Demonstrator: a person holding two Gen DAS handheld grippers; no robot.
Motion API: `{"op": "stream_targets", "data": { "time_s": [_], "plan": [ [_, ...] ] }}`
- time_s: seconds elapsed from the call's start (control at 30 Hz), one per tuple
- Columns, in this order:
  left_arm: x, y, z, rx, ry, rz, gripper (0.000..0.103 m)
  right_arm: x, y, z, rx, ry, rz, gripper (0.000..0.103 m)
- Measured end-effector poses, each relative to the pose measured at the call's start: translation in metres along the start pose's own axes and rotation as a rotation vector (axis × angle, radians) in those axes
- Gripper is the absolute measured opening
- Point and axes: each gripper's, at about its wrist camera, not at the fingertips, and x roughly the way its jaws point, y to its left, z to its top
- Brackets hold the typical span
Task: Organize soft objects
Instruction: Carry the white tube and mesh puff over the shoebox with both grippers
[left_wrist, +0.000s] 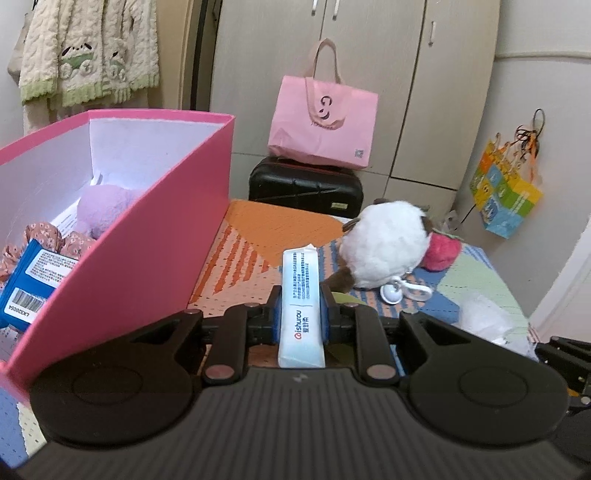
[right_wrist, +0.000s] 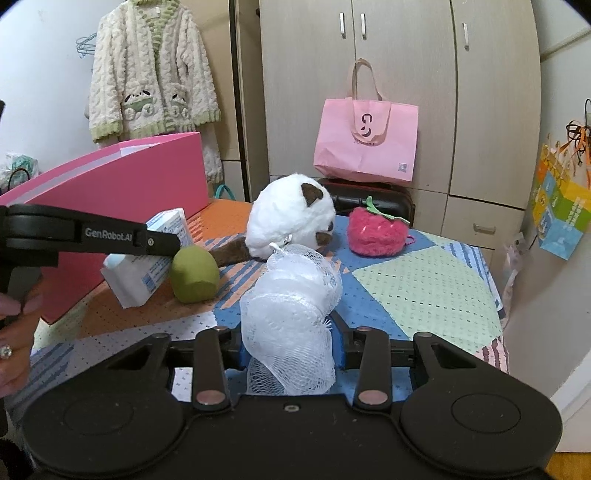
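Note:
My left gripper (left_wrist: 301, 306) is shut on a white and blue tissue pack (left_wrist: 301, 306), held above the patterned table to the right of the pink box (left_wrist: 155, 236). The box holds a purple plush (left_wrist: 103, 206), floral fabric pieces (left_wrist: 44, 232) and a blue packet (left_wrist: 33, 280). My right gripper (right_wrist: 291, 343) is shut on a white foam net bundle (right_wrist: 295, 295). The left gripper (right_wrist: 159, 242) and its tissue pack (right_wrist: 144, 273) show at the left of the right wrist view. A white and brown plush (right_wrist: 288, 218), a pink strawberry plush (right_wrist: 376, 232) and a green soft ball (right_wrist: 194, 275) lie on the table.
A pink tote bag (right_wrist: 365, 140) stands on a black suitcase (left_wrist: 306, 184) behind the table, before the wardrobe. A colourful bag (right_wrist: 561, 218) hangs at the right wall. A cream robe (right_wrist: 151, 70) hangs at the back left. The table's right edge (right_wrist: 495, 295) is near.

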Motion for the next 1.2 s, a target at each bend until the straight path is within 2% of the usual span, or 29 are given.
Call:
{"op": "stream_targets", "data": {
  "time_s": [0.37, 0.5, 0.63, 0.8, 1.2],
  "plan": [
    [-0.030, 0.009, -0.005, 0.004, -0.024, -0.082, 0.018, -0.026, 0.010, -0.001, 0.017, -0.014, -0.015, 0.041],
    [-0.039, 0.015, -0.007, -0.014, 0.046, -0.150, 0.018, -0.033, 0.013, -0.001, 0.027, -0.007, -0.005, 0.041],
    [-0.055, 0.019, -0.014, 0.019, 0.087, -0.189, 0.018, -0.042, 0.015, -0.004, 0.032, 0.007, 0.017, 0.041],
    [-0.067, 0.030, -0.017, 0.013, 0.149, -0.253, 0.018, -0.057, 0.021, -0.009, 0.028, 0.031, 0.047, 0.041],
    [-0.083, 0.064, -0.022, 0.011, 0.221, -0.277, 0.018, -0.085, 0.058, -0.010, -0.015, 0.081, 0.181, 0.041]
  ]
}}
